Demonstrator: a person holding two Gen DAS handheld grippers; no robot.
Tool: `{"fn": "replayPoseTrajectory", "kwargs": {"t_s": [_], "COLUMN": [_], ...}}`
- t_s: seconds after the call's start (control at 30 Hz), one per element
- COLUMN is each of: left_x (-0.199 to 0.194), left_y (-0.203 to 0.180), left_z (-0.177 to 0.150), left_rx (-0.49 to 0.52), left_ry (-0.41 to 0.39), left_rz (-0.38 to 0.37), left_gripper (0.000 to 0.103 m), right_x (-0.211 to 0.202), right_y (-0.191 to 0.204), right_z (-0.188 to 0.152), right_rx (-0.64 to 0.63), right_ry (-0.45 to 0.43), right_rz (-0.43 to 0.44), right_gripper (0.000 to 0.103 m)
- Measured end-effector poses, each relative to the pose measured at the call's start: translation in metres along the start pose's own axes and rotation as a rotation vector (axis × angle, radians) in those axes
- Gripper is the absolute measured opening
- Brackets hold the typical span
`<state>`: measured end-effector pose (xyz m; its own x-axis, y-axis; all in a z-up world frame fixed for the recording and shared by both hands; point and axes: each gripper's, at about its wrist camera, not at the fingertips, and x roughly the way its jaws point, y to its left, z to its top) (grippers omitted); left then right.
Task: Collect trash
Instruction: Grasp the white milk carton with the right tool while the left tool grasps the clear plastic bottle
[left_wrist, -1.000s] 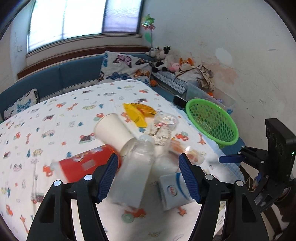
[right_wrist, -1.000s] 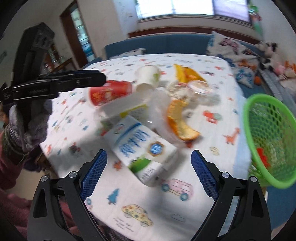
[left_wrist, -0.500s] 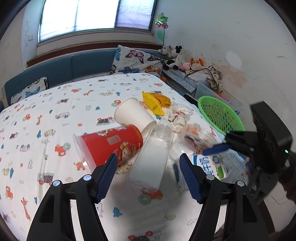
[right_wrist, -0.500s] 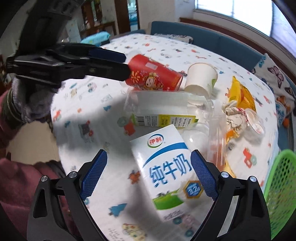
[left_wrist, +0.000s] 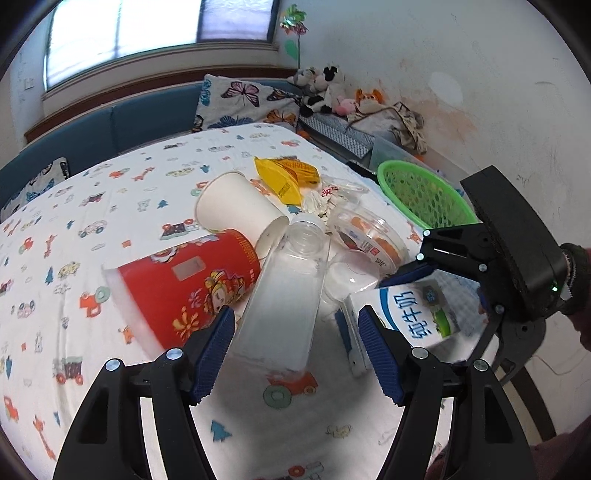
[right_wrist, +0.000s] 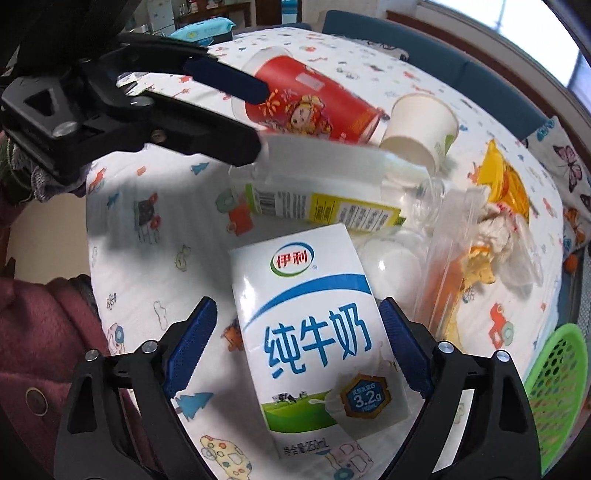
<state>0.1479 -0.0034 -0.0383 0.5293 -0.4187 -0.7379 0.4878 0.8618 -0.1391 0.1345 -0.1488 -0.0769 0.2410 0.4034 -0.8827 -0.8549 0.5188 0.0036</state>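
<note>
A white and blue milk carton (right_wrist: 314, 332) lies on the printed tablecloth between the fingers of my right gripper (right_wrist: 297, 349). Its jaws are closing; the left pad still stands clear of the carton. A clear plastic bottle (left_wrist: 288, 288) lies lengthwise between the fingers of my left gripper (left_wrist: 297, 347), which is open with a gap on each side. A red printed cup (left_wrist: 184, 280) lies on its side to the left of the bottle. The left wrist view shows the right gripper (left_wrist: 436, 306) straddling the carton (left_wrist: 417, 317). My left gripper (right_wrist: 262, 118) hangs over the red cup (right_wrist: 314, 96) and the bottle (right_wrist: 325, 184).
A white paper cup (left_wrist: 236, 206), a yellow wrapper (left_wrist: 284, 173), crumpled tissue (left_wrist: 321, 199) and a clear food tub (left_wrist: 369, 236) lie behind the bottle. A green mesh basket (left_wrist: 424, 195) sits at the table's right edge. A person's maroon sleeve (right_wrist: 37, 332) is at the near edge.
My left gripper has sunk toward the bottle. My right gripper has rolled and swung over the milk carton, which now lies between its fingers, and its jaws have narrowed slightly.
</note>
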Motion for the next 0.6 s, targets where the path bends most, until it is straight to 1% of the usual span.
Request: {"fn": "replayPoseTrajectory", "kwargs": {"t_s": [0.07,0.1,0.13,0.33,0.6], "left_x": [0.007,0.012,0.016,0.039,0.061], "left_y": [0.000,0.000,0.000,-0.002,-0.006], "left_z": [0.004,0.007,0.009,0.017,0.028], "left_rx": [0.014,0.021,0.025,0.060,0.102], "left_ry": [0.012,0.024,0.032,0.087,0.129], "left_rz": [-0.008,-0.006,-0.009,-0.011,-0.004], "left_gripper": [0.067,0.067,0.067,0.067,0.067], "right_x": [0.001,0.002,0.003,-0.001,-0.007], "right_y": [-0.003,-0.005,-0.006,0.002,0.011], "right_z": [-0.001,-0.002,-0.003,-0.010,-0.022], "right_rx": [0.013,0.029,0.040,0.053,0.088], "right_ry": [0.005,0.011,0.013,0.011,-0.008], "right_rz": [0.010,0.022,0.031,0.035,0.036], "right_gripper": [0.078,0.075,0.068,0.068,0.068]}}
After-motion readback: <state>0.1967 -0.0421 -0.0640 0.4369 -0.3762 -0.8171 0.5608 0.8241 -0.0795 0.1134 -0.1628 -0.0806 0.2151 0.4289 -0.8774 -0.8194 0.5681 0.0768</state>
